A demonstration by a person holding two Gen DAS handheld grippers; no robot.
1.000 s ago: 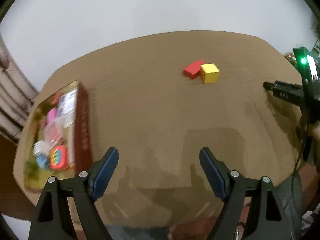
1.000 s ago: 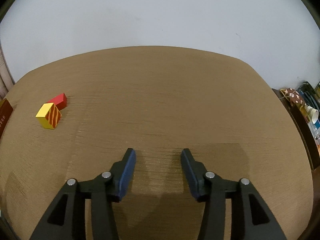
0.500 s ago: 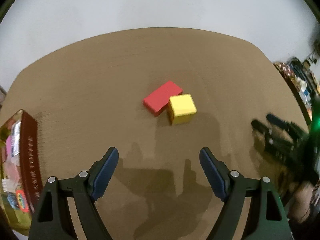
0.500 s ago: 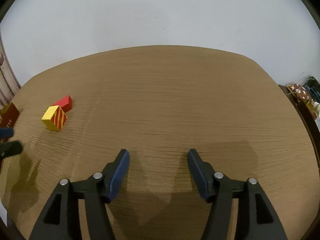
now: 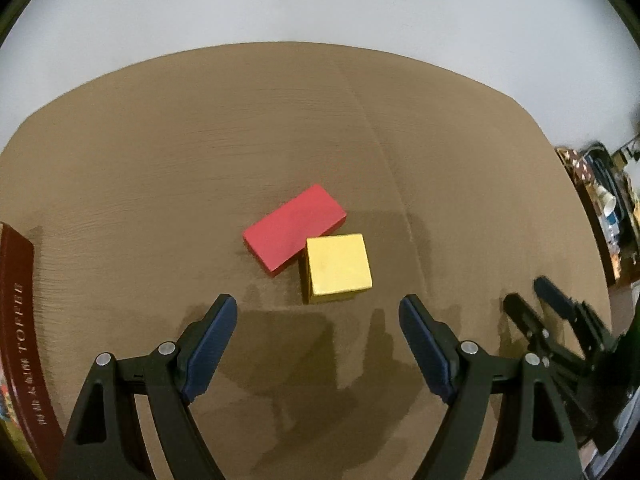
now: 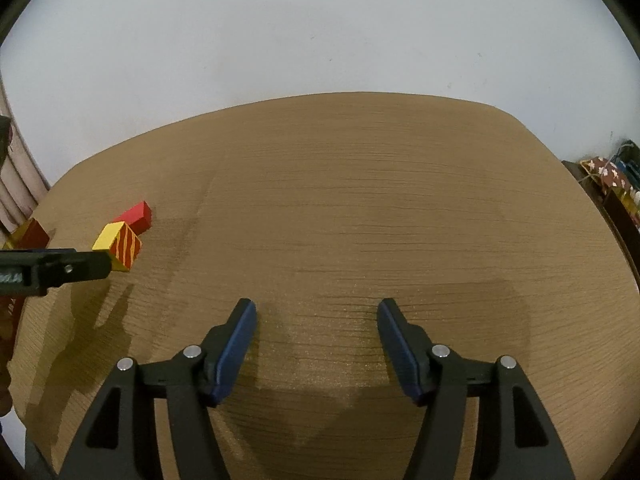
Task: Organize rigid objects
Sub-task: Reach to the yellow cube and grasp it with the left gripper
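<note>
A flat red block point(image 5: 294, 226) and a yellow cube point(image 5: 338, 266) lie touching on the brown table point(image 5: 160, 168). My left gripper point(image 5: 318, 312) is open and empty, just short of the yellow cube. In the right wrist view the yellow cube point(image 6: 118, 246) shows a red-striped side, with the red block point(image 6: 136, 216) behind it at far left. My right gripper point(image 6: 316, 316) is open and empty over bare table. The left gripper's finger point(image 6: 60, 268) reaches in from the left beside the cube.
A dark red box point(image 5: 18, 320) with printed lettering stands at the table's left edge. The right gripper point(image 5: 560, 320) shows at the right edge of the left wrist view. Cluttered shelves point(image 5: 608, 208) stand beyond the table's right edge. A white wall runs behind.
My left gripper has swung right and closer to the two blocks; the box has slid to the frame's left edge. My right gripper has opened wider.
</note>
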